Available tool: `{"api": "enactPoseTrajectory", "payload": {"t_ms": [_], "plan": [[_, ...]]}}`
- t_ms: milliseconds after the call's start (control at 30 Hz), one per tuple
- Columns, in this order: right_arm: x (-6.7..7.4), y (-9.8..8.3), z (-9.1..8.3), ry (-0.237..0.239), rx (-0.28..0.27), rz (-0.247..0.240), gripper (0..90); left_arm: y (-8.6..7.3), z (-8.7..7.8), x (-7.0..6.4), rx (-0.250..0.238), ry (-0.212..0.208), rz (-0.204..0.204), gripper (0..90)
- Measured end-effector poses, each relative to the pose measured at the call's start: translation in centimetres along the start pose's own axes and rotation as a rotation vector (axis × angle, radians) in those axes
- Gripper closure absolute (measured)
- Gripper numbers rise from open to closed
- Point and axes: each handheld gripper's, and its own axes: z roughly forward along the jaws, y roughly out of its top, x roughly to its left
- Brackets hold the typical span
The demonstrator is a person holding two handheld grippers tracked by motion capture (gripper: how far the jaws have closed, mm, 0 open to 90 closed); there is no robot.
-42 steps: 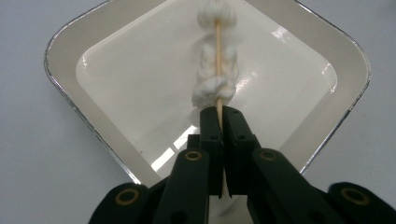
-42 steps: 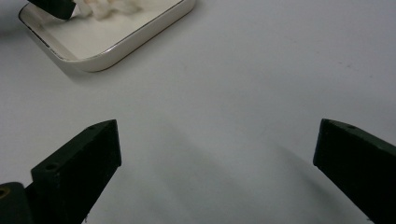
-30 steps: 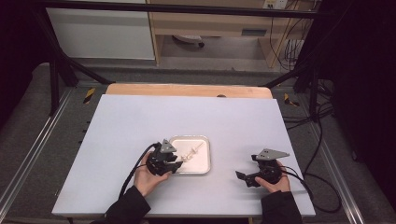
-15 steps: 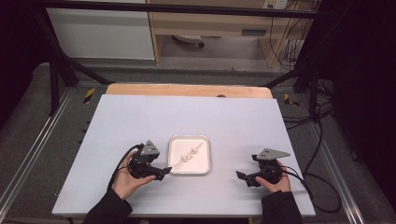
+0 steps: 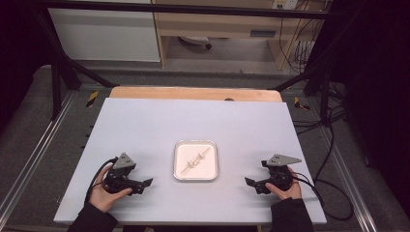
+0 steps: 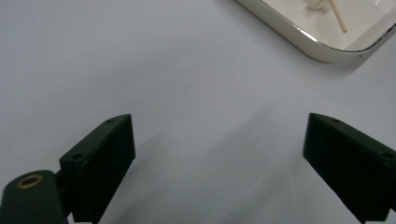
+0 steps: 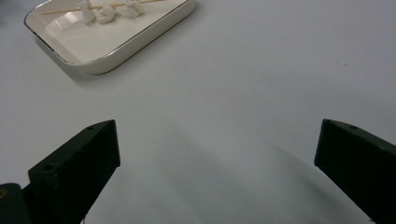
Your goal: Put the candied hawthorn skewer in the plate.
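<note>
tray: (image 5: 195, 160) white, rounded corners, mid counter (image 5: 193, 121), between both tongs
skewer: (image 5: 195, 161) wooden stick with white lumps, lying diagonally inside tray
left tongs: (image 5: 146, 183) resting on counter left of tray, jaws spread wide, empty
right tongs: (image 5: 250, 182) on counter right of tray, jaws spread wide, empty

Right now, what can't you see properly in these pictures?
- White lumps on the thin wooden skewer: too small in the high view and cut off by the top edge in the right gripper view, so I can't tell what they are.
- White rectangular tray: mostly cut off by the top edge in the left gripper view.
</note>
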Motion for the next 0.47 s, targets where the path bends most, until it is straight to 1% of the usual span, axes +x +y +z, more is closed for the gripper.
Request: {"api": "enactPoseTrajectory", "payload": {"t_ms": [100, 200, 400, 467], "plan": [[0.1, 0.0, 0.0, 0.005, 0.003, -0.004, 0.7, -0.7, -0.4, 0.6, -0.013, 0.008, -0.009, 7.3], [0.1, -0.1, 0.0, 0.005, 0.006, -0.007, 0.7, -1.1, -0.6, 0.7, -0.031, 0.011, -0.016, 7.4], [0.1, -0.3, 0.0, 0.008, 0.011, -0.006, 0.7, -1.4, -0.6, 0.7, -0.031, 0.004, -0.003, 7.6], [0.1, -0.3, 0.0, 0.009, 0.014, -0.005, 0.7, -1.3, -0.5, 0.6, -0.031, 0.010, 0.000, 7.8]]}}
